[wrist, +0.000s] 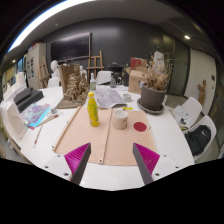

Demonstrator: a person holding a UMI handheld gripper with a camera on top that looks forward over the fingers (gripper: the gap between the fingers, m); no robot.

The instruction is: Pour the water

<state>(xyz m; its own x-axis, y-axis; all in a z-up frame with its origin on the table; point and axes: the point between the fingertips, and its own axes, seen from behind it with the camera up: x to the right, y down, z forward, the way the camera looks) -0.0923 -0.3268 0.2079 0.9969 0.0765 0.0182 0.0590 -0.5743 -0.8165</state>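
- Table [170, 140]: white, round-edged, carrying every item listed below; a dim room with dark walls lies beyond it.
- Far left: a stack of papers [14, 120] lies at the table's edge, with a dark device [24, 98] behind it; its type cannot be determined.
- Beside the papers, a colourful booklet [38, 115] lies flat on the tabletop.
- Left rear: a clear container [72, 83] holds brownish dried stems and stands upright on a dark base.
- Brown mat [100, 140]: spread flat across the table's middle, reaching back from between the fingers.
- Gripper [112, 163]: fingers are spread wide apart and hold nothing. The left magenta pad [78, 157] and the right magenta pad [146, 158] both sit over the near edge of the mat.
- Yellow bottle [92, 109]: upright on the mat, well ahead of the fingers and towards the left finger's side. Not touched by the gripper.
- Cup [120, 119]: pale, upright, just right of the bottle on the same mat, apart from it, also well ahead of the fingers.
- Red lid [139, 126]: small and flat, lying on the mat just right of the cup.
- Sheets of paper [108, 97] lie behind the bottle and cup.
- Right rear: a potted plant [153, 88] with dry foliage in a dark pot stands beyond the mat.
- Far right: a chair [200, 135] stands at the table's edge.
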